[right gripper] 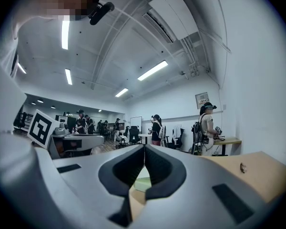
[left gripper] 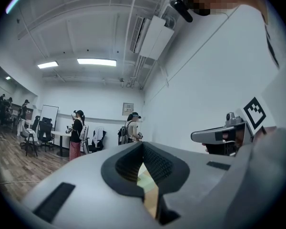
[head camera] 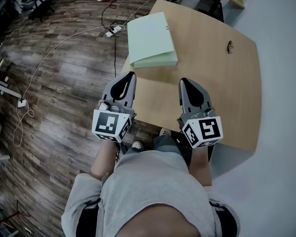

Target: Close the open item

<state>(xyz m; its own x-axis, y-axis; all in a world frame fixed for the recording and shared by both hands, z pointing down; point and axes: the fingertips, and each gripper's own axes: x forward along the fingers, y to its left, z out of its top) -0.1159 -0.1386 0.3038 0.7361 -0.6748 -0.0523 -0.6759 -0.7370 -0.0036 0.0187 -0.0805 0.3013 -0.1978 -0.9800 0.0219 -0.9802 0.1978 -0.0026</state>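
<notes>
A flat, pale green box [head camera: 152, 38], rectangular with a smooth matte lid and a small white tab on its right edge, is seen lying on the far left corner of a light wood-grain table [head camera: 222, 88] with rounded corners. The lid is seen lying flat on the base, with no gap visible from the head view. A small dark object [head camera: 230, 47], too small to identify, is seen further right on the tabletop, well apart from the box.

Two grey moulded-plastic grippers are held over the table's near edge, each carrying a white cube printed with black square markers [head camera: 111, 125]. The left gripper [head camera: 132, 74] is held at the table's left edge, near the box but apart from it. Its black ribbed pads [left gripper: 157, 163] are seen pressed together at the tip, with nothing held between them. The right gripper [head camera: 182, 80] is held beside it, further along the edge. Its fingers are likewise closed tip to tip and empty, with only the tabletop and a strip of the green box glimpsed through the slot below the pads.

A dark wood-plank floor [head camera: 54, 83] crossed by loose white and black cables [head camera: 108, 19] is seen left of the table. People [left gripper: 77, 132] are seen standing in the white-walled room beyond.
</notes>
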